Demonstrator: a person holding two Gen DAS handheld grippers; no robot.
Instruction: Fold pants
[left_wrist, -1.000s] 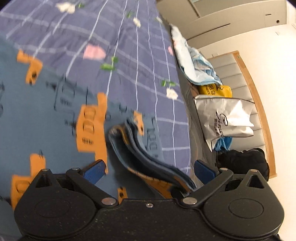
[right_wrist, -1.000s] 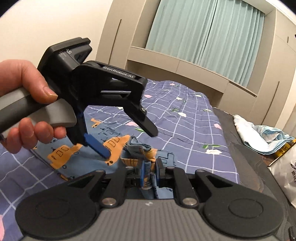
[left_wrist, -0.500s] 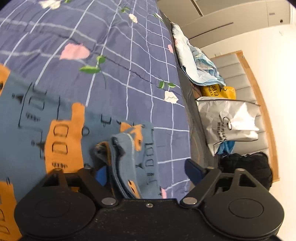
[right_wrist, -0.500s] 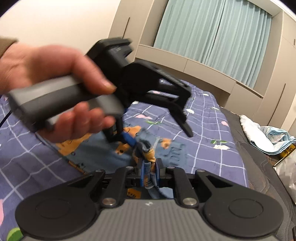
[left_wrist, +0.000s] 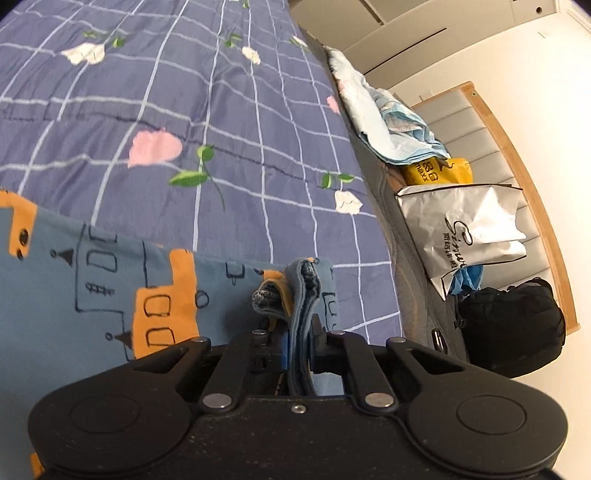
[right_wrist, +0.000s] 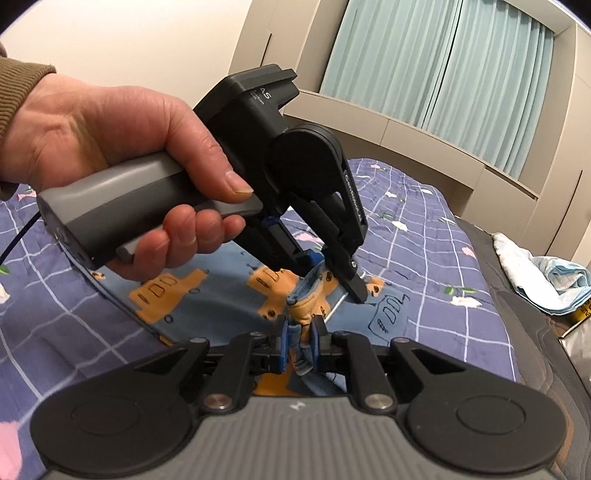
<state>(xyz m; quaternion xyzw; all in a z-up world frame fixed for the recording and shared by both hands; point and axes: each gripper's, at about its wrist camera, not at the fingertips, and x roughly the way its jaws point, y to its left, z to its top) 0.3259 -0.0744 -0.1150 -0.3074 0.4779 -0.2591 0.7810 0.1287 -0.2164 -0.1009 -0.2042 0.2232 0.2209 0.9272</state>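
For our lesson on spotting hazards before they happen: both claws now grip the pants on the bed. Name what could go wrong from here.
1. The left claw, whose jaws have just been closing, pinches only a bunched edge of the pants; a layer may slip out on lifting.
2. Both claws hold close together, the right claw beside the left, so they could bump.
3. Most of the pants lie flat on the bedspread; dragging may crease them.
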